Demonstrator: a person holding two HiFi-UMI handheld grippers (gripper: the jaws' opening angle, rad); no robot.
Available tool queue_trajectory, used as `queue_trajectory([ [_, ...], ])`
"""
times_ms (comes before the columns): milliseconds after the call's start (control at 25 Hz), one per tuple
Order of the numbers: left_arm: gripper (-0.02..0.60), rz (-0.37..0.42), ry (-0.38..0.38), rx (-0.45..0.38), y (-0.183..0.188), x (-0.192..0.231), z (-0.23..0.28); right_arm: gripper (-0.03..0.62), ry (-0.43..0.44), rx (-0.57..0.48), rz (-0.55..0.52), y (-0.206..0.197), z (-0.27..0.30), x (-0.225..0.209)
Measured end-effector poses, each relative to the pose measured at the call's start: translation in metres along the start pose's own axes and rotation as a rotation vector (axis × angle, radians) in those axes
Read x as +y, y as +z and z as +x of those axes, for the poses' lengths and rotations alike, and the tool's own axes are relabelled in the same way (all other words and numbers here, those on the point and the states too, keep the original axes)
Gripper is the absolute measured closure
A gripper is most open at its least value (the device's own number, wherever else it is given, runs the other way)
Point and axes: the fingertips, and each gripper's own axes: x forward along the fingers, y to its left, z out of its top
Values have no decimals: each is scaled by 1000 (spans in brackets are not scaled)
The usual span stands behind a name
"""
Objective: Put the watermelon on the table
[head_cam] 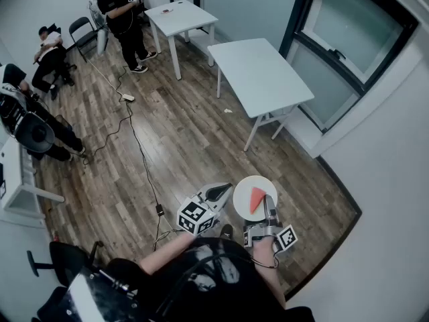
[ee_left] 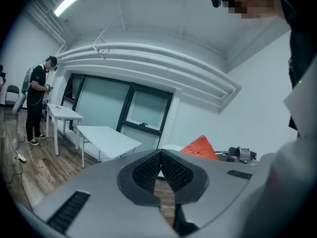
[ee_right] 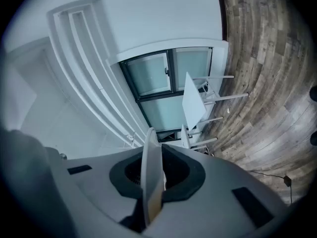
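A red wedge of watermelon (head_cam: 257, 200) lies on a round white plate (head_cam: 247, 192) held in the air over the wooden floor. My right gripper (head_cam: 269, 208) is shut on the plate's near rim; in the right gripper view the plate (ee_right: 151, 177) stands edge-on between the pads. My left gripper (head_cam: 221, 192) is shut on nothing, just left of the plate. In the left gripper view the closed jaws (ee_left: 160, 170) point toward the watermelon (ee_left: 200, 147) and the white table (ee_left: 106, 138). The nearer white table (head_cam: 258, 76) stands ahead, well beyond the plate.
A second white table (head_cam: 181, 17) stands farther back by the window wall (head_cam: 348, 52). A black cable (head_cam: 137, 146) runs across the floor. One person stands (head_cam: 124, 15) at the back and others sit (head_cam: 47, 56) at the left, near chairs.
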Motion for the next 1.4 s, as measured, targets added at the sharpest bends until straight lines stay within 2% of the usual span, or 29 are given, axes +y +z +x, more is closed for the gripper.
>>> queue_trajectory([
  [320, 578, -7, -18, 7, -7, -11, 11, 562, 29, 8, 12, 11, -2, -1],
  [560, 577, -25, 14, 8, -11, -12, 23, 562, 56, 26, 49, 29, 2, -1],
  [960, 577, -47, 56, 13, -20, -26, 60, 562, 39, 65, 96, 71, 1, -15],
  [1200, 577, -81, 45, 64, -31, -24, 88, 562, 9, 53, 133, 95, 10, -27],
  [1400, 577, -86, 1, 47, -18, -3, 124, 562, -8, 46, 141, 114, 45, -35],
])
